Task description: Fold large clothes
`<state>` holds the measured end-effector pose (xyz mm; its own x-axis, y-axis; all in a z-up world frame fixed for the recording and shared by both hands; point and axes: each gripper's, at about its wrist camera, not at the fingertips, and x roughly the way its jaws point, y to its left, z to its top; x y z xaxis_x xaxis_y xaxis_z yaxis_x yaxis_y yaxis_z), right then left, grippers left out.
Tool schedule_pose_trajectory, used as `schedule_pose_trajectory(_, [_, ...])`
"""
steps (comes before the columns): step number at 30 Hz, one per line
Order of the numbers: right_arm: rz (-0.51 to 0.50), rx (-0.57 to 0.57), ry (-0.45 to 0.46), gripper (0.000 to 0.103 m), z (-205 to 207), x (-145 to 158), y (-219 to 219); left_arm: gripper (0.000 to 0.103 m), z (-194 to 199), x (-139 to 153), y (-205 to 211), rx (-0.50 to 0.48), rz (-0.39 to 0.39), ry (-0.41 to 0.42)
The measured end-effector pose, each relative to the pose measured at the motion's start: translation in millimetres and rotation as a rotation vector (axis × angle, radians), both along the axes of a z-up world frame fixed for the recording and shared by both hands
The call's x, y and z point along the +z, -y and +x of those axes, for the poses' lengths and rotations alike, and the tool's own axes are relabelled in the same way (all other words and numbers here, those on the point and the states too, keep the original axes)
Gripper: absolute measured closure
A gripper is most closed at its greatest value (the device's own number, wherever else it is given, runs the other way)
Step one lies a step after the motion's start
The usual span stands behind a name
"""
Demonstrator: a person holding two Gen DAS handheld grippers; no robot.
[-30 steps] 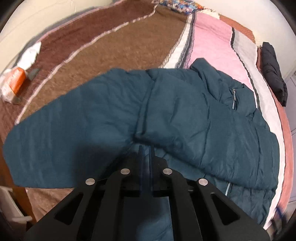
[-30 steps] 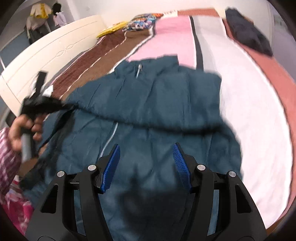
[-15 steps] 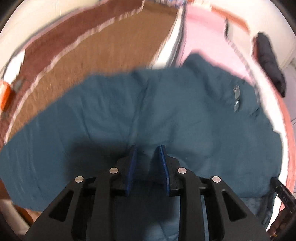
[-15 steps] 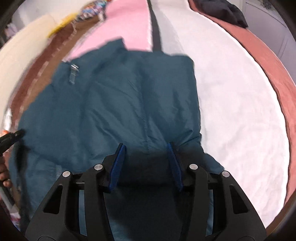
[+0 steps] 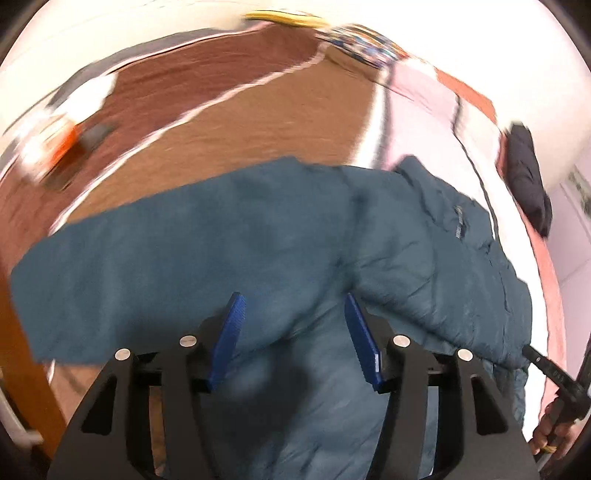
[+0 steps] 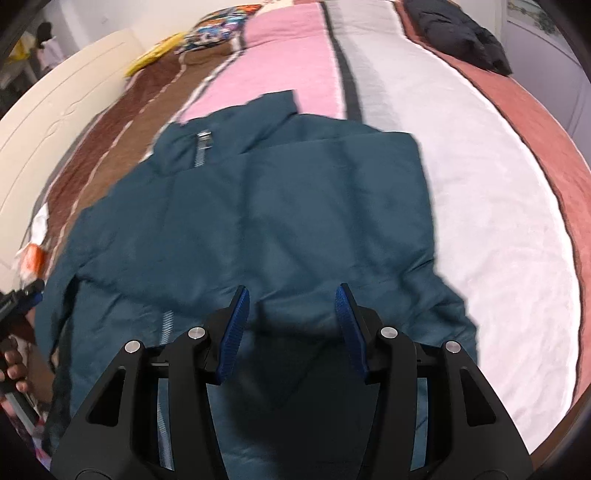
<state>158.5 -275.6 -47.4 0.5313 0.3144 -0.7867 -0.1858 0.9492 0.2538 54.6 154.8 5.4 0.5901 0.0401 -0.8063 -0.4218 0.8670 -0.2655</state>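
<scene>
Left gripper (image 5: 293, 332) fingers just opened, jacket (image 6: 258, 221) sleeve dropped; right gripper (image 6: 291, 325) open, empty.

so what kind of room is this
Most likely a bedroom. A teal jacket lies spread on a wide bed with a striped cover, a cream headboard runs along one side, and a patterned pillow sits at the far end.
</scene>
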Motion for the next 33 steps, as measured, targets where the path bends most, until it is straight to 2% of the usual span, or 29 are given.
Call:
schedule_pose_trajectory(5, [0.025, 0.061, -0.009, 0.054, -11.1, 5.7, -32.5, 0.039, -68.1, -14.8, -57.0, 0.215, -0.139, 0.01])
schedule_pose_trajectory(9, [-0.012, 0.125, 0.009, 0.054, -23.0, 11.9, -55.8, 0.039, -114.8, -38.7, -101.1, 0.415, -0.244, 0.03])
schedule_pose_trajectory(13, [-0.042, 0.165, 0.025, 0.054, -31.4, 15.4, -69.9, 0.038, -163.6, -71.9, -141.6, 0.653, -0.413, 0.081])
schedule_pose_trajectory(16, [-0.044, 0.177, 0.026, 0.054, -32.1, 16.2, -75.6, 0.037, -183.6, -94.8, -159.9, 0.781, -0.524, 0.1])
schedule_pose_trajectory(21, [-0.053, 0.198, 0.03, 0.054, -35.1, 16.8, -86.3, 0.037, -191.9, -122.8, -183.3, 0.891, -0.641, 0.126])
schedule_pose_trajectory(24, [-0.061, 0.21, 0.03, 0.054, -37.2, 17.0, -90.5, 0.037, -191.5, -135.0, -194.4, 0.918, -0.684, 0.145])
schedule_pose_trajectory(28, [-0.072, 0.21, 0.029, 0.054, -37.6, 16.0, -92.0, 0.037, -192.9, -149.5, -205.3, 0.966, -0.778, 0.226])
schedule_pose_trajectory(30, [-0.073, 0.206, 0.024, 0.054, -37.4, 14.9, -91.7, 0.054, -195.2, -152.6, -207.2, 0.976, -0.801, 0.261])
schedule_pose_trajectory(31, [-0.073, 0.205, 0.023, 0.054, -37.2, 14.7, -91.1, 0.057, -195.8, -150.1, -208.4, 0.98, -0.79, 0.271])
schedule_pose_trajectory(33, [-0.069, 0.202, 0.019, 0.054, -36.8, 13.5, -90.6, 0.078, -197.5, -143.6, -208.0, 0.972, -0.752, 0.273])
